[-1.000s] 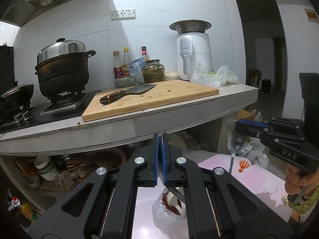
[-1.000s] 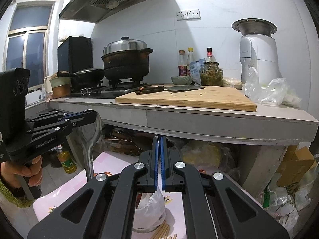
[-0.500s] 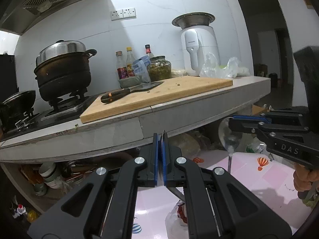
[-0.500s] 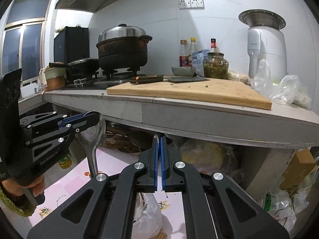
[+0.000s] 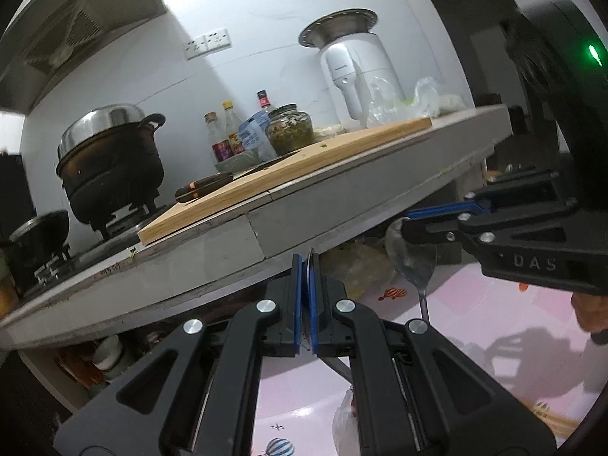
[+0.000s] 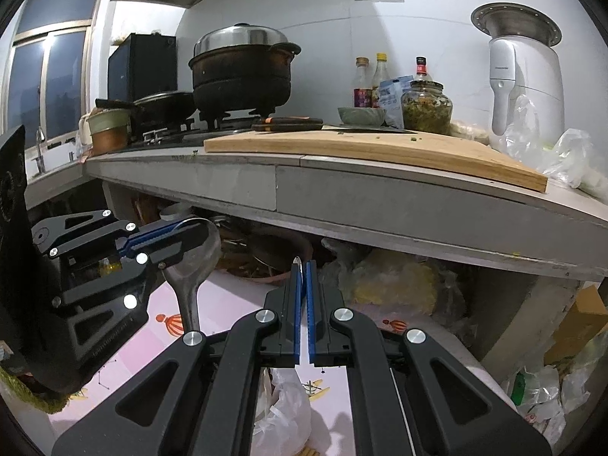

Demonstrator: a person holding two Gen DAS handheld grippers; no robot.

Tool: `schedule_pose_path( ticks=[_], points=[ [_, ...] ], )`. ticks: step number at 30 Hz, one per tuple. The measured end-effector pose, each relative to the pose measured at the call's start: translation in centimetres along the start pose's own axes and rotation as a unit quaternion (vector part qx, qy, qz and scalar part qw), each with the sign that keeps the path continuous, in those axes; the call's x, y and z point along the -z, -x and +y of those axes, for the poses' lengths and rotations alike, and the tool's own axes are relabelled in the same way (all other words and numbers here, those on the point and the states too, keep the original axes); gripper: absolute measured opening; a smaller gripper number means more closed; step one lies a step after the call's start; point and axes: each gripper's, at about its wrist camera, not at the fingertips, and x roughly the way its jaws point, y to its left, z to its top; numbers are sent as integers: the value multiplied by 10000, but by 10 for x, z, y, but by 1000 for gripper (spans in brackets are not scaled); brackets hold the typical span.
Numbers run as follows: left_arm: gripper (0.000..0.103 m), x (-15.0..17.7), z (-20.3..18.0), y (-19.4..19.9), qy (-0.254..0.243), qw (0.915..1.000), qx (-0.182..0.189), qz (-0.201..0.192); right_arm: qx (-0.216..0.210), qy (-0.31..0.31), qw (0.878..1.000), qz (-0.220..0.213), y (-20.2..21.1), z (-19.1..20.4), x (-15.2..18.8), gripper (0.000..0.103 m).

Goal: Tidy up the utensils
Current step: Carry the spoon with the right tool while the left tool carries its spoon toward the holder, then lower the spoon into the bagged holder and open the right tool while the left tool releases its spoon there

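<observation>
Both your claws have dropped since a second ago, the left rolling. Your left claw (image 5: 306, 266) pinches a metal spoon (image 6: 197, 262), your right claw (image 6: 302, 269) another spoon (image 5: 412, 262), bowls up. The grey surface (image 6: 342, 186) with its cutting board (image 6: 380, 150) now sits above them, a pink mat (image 5: 475, 304) below.

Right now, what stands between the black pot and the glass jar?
Bottles, a small bowl and a blue packet, seen in the right wrist view.
</observation>
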Motion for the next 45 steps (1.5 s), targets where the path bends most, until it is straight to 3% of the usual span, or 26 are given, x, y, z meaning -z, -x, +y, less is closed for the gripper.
schedule_pose_path(
  ticks=[9, 25, 35, 45],
  points=[
    [3, 23, -13, 3, -224, 9996, 65, 134, -107, -68, 9998, 124, 2, -2, 17, 3],
    [3, 45, -6, 16, 185, 9989, 333, 291, -277, 108, 9994, 173, 21, 4, 35, 3],
    [3, 55, -6, 27, 414, 9975, 512, 251, -325, 533, 9979, 148, 29, 23, 49, 4],
    [3, 65, -5, 23, 657, 9952, 633, 353, -444, 364, 9978, 343, 19, 20, 59, 4]
  ],
)
